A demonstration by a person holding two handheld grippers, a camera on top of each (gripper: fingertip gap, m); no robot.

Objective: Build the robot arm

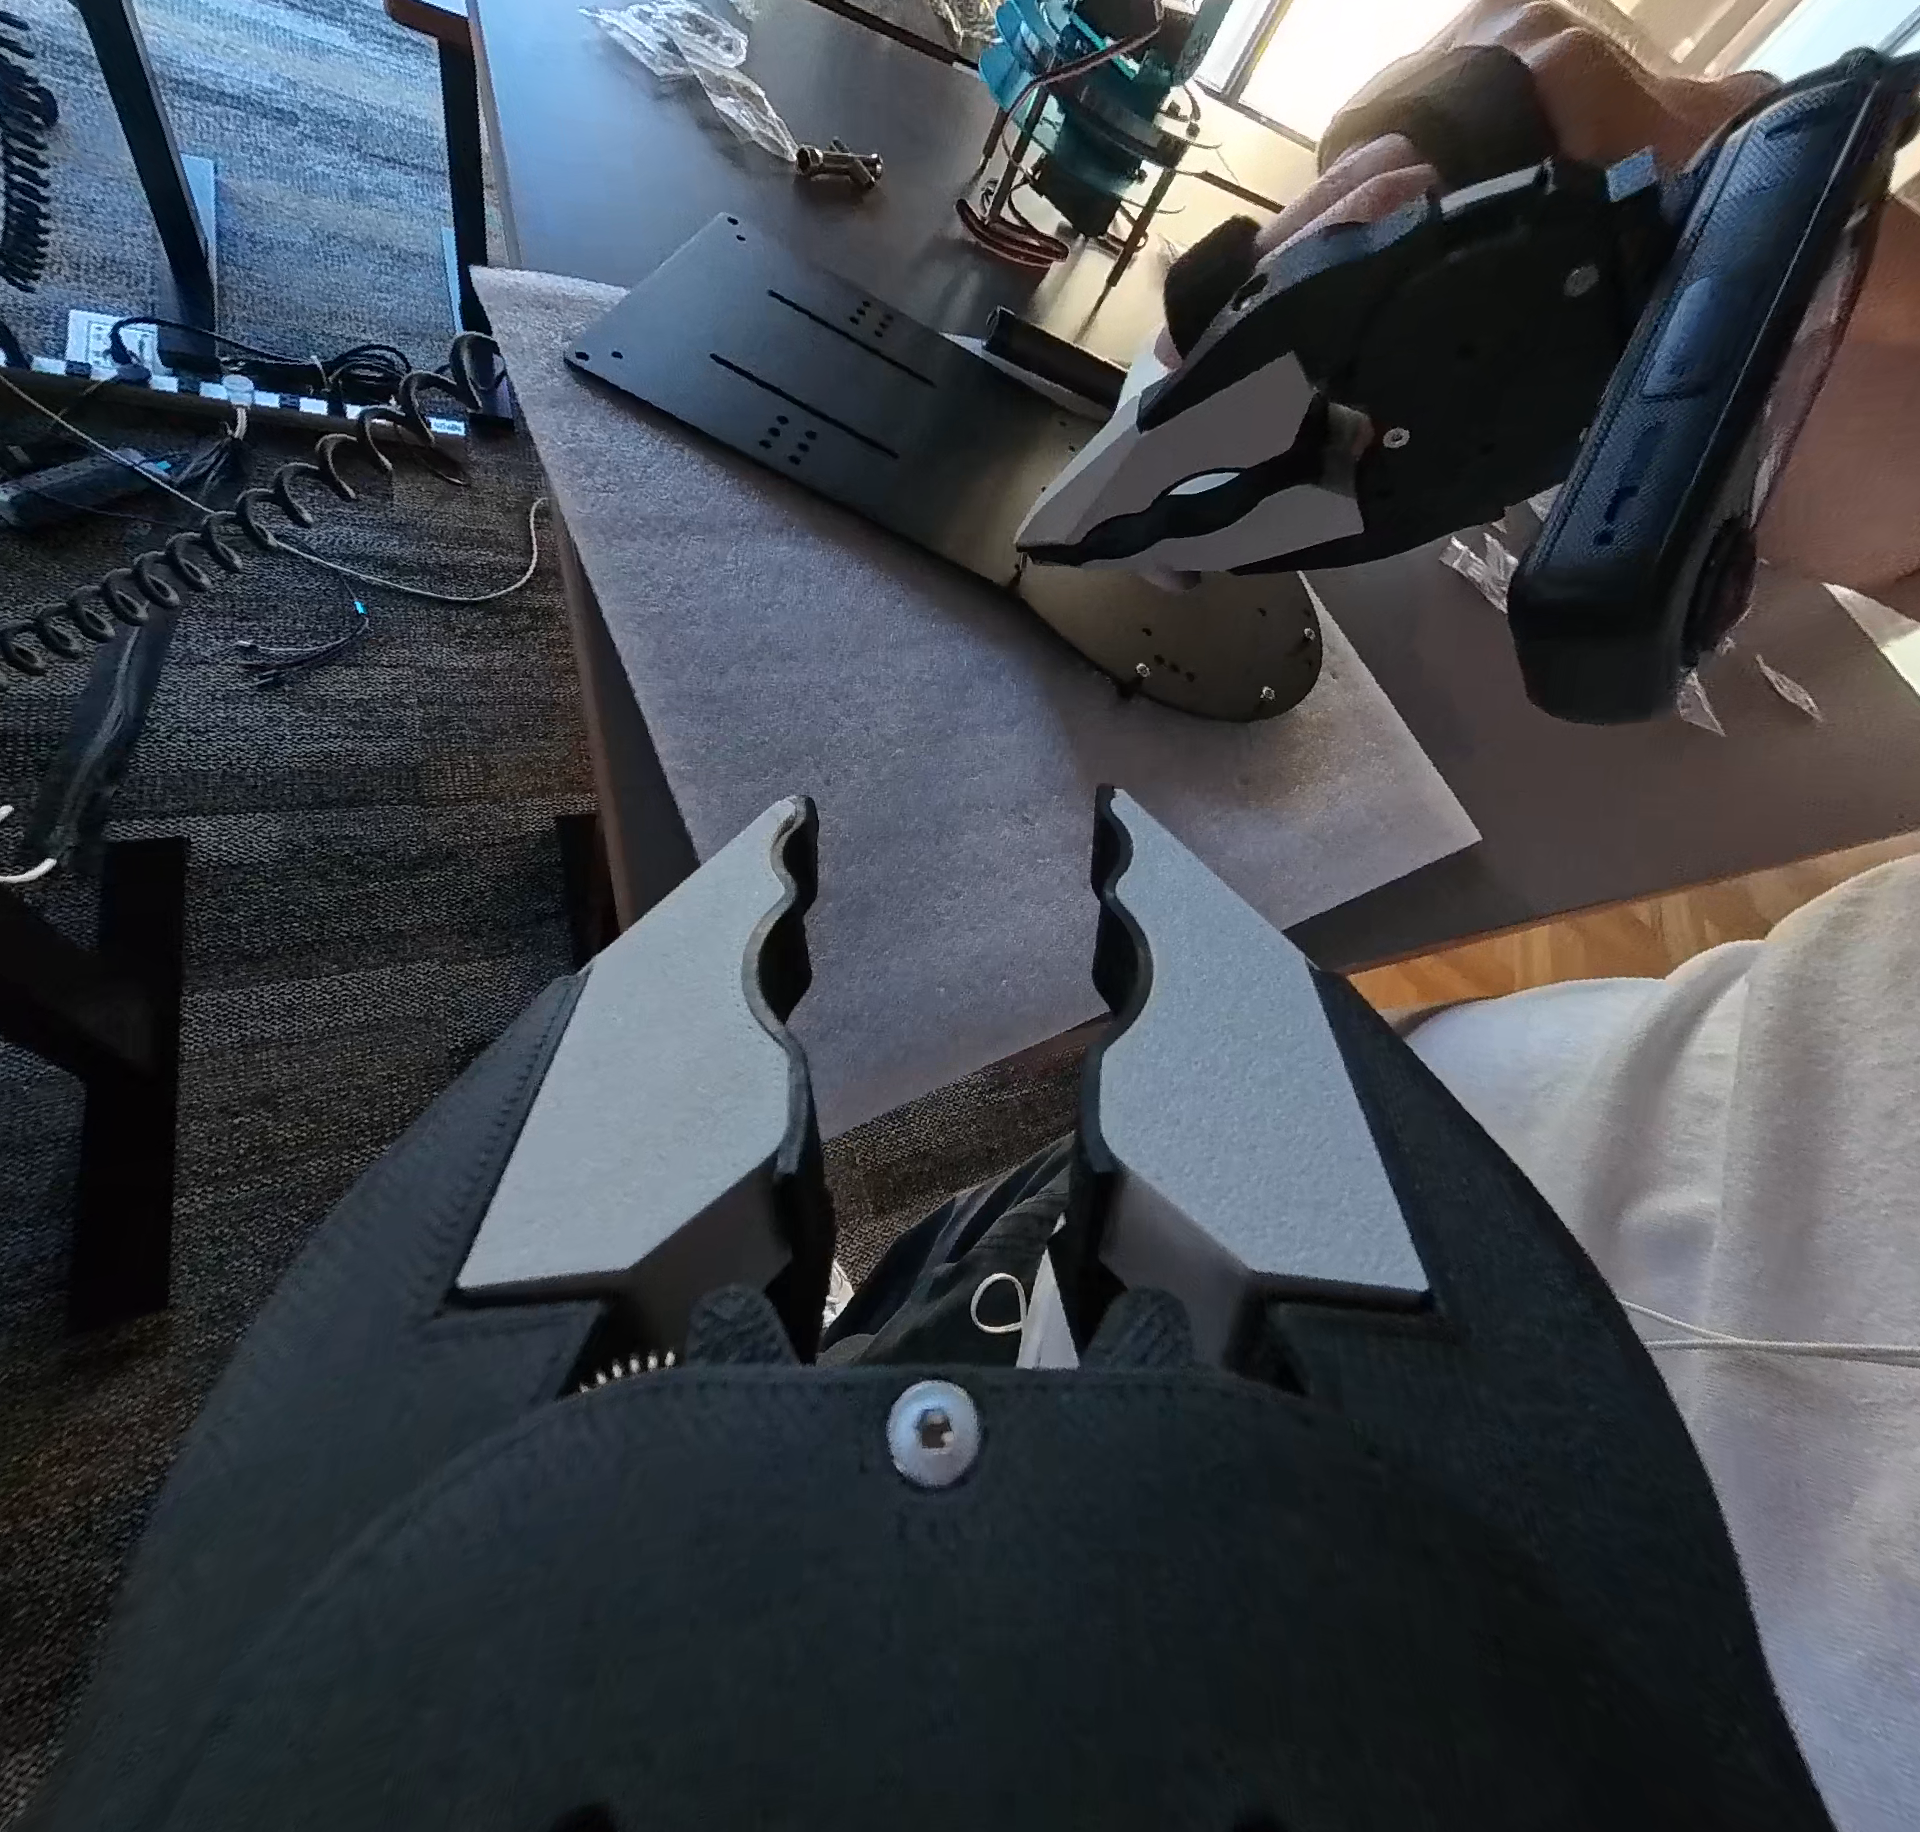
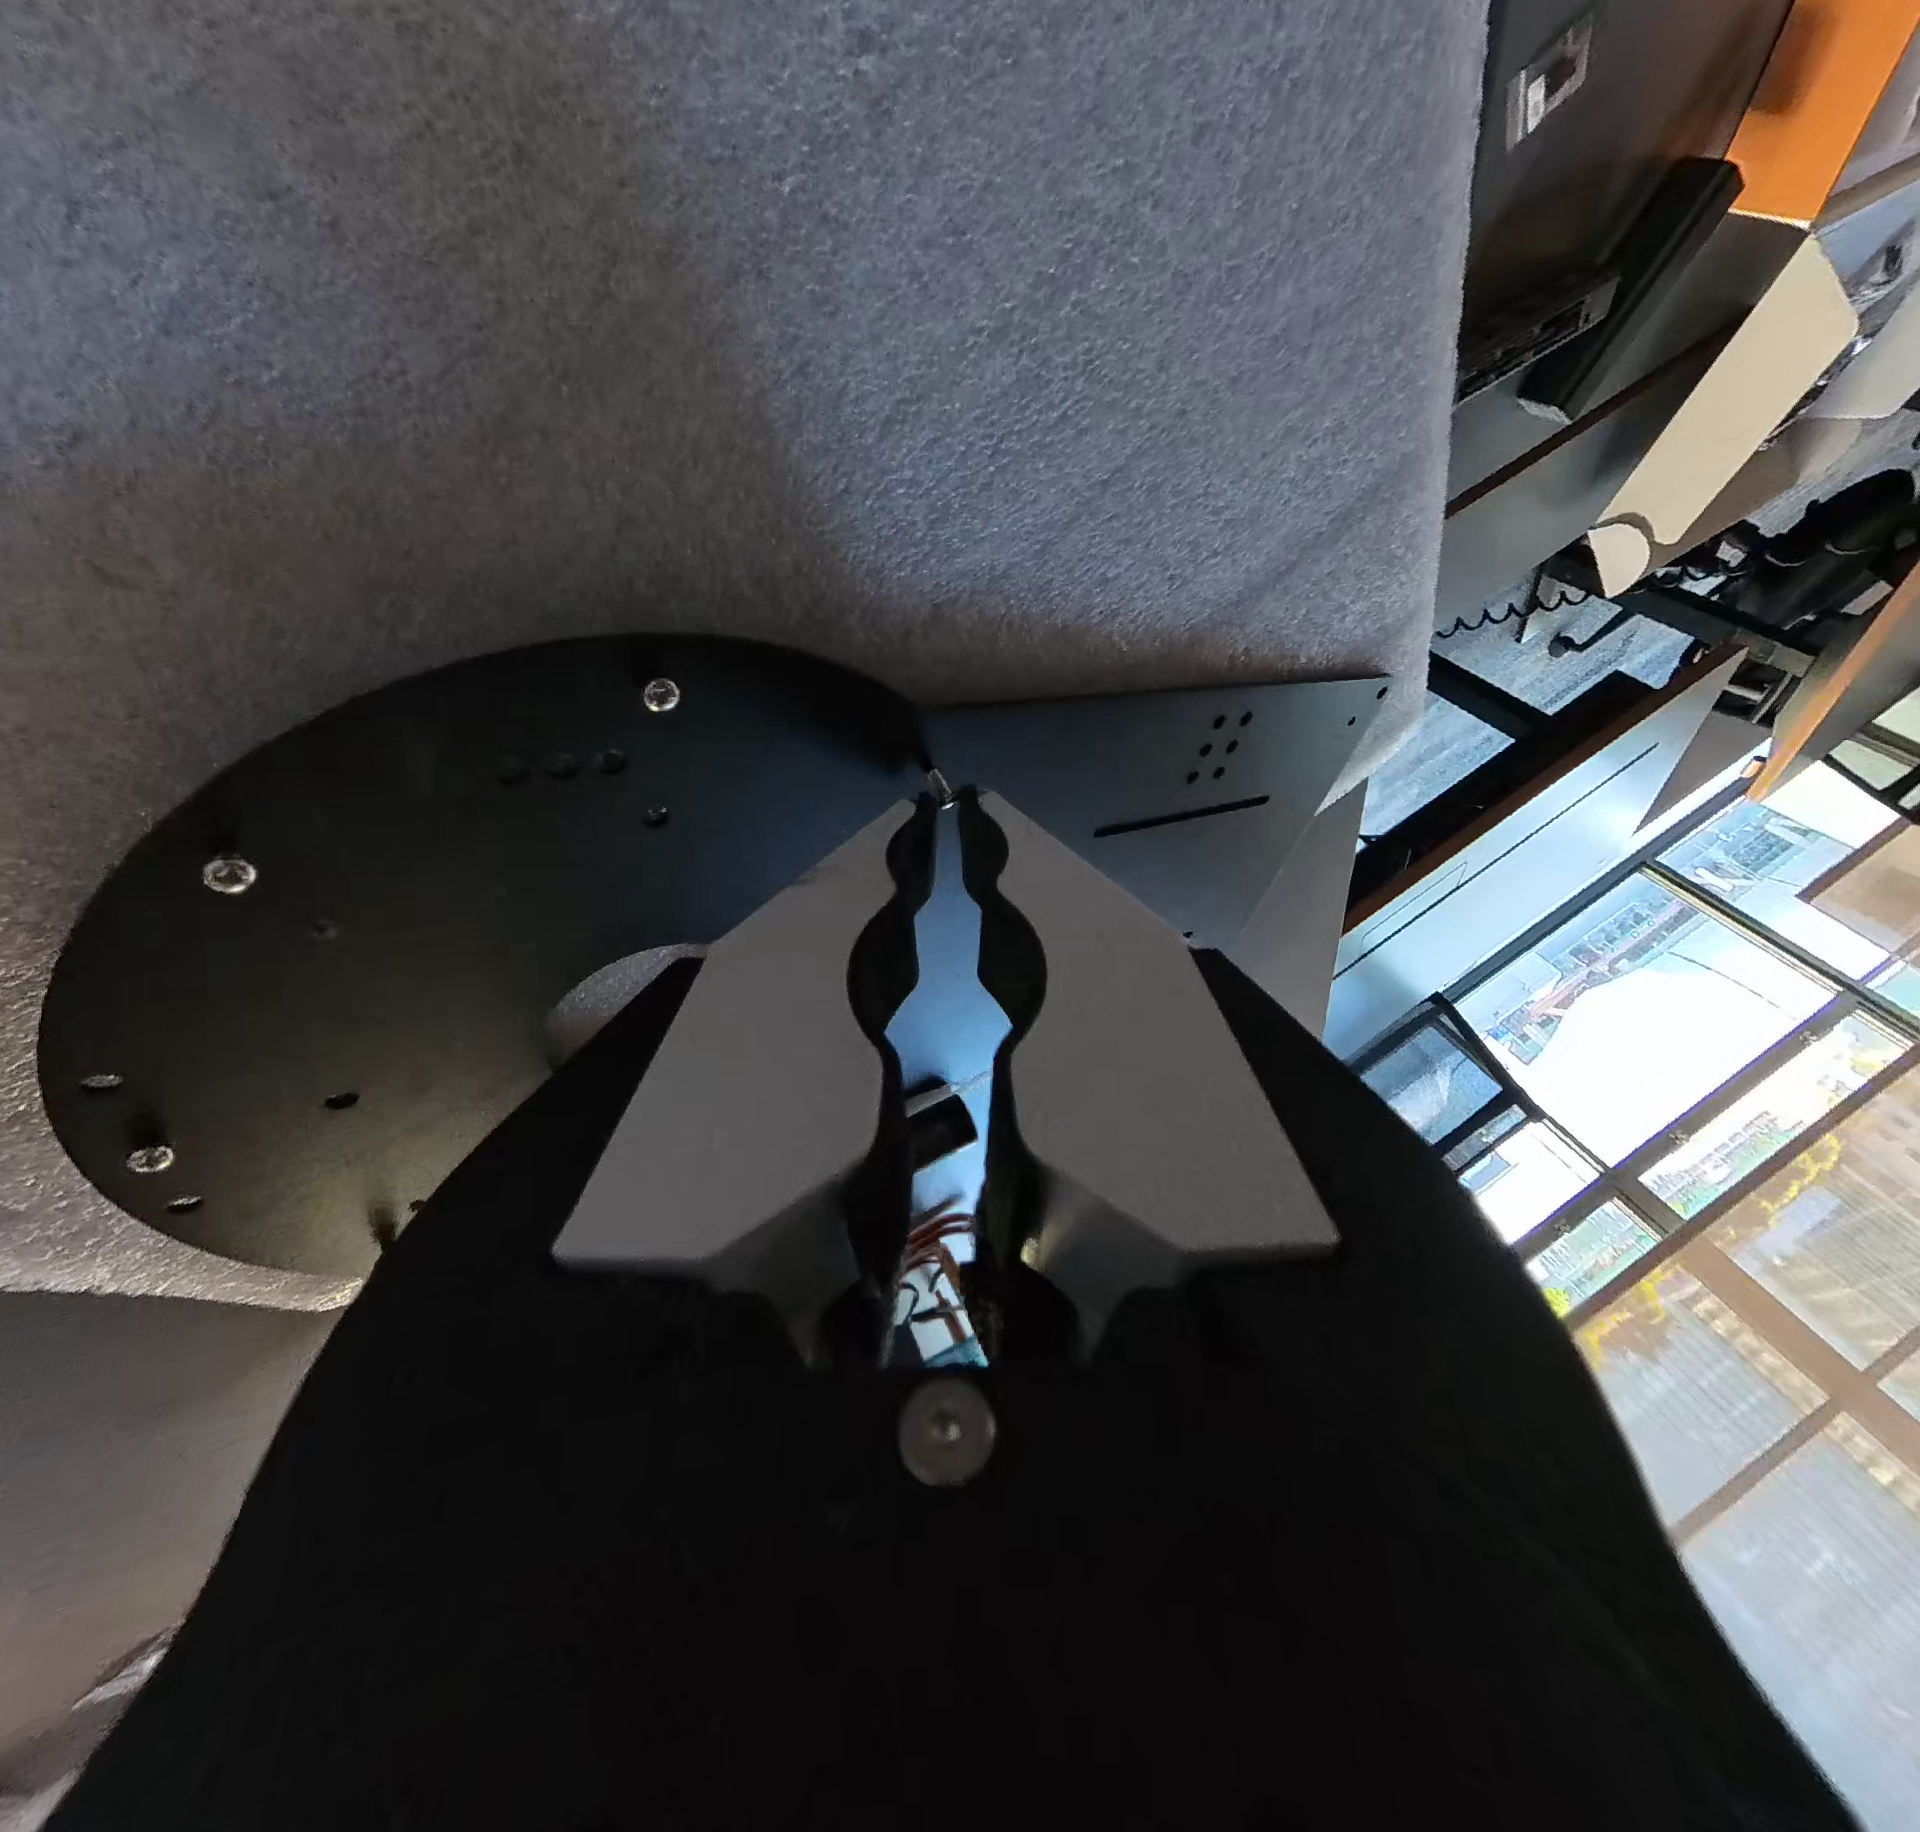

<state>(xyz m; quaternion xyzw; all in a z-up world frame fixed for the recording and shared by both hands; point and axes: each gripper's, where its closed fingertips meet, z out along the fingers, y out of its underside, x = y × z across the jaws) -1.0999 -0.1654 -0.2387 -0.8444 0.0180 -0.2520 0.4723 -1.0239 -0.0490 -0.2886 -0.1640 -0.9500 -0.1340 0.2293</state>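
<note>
Here the right tongs [image 2: 943,795] pinch a tiny metal screw [image 2: 938,781] over a matte black plate [image 2: 312,951]; the left tongs [image 1: 954,826] gape empty.

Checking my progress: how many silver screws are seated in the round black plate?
3: one near the far rim, one at left, one lower left. The right tool, pinching another small screw, covers part of the plate; more may hide.

tiny thing [image 2: 938,783] pinched at right gripper [image 2: 943,795] tips too small to identify, round black plate [image 2: 312,951] half hidden behind gripper
</note>
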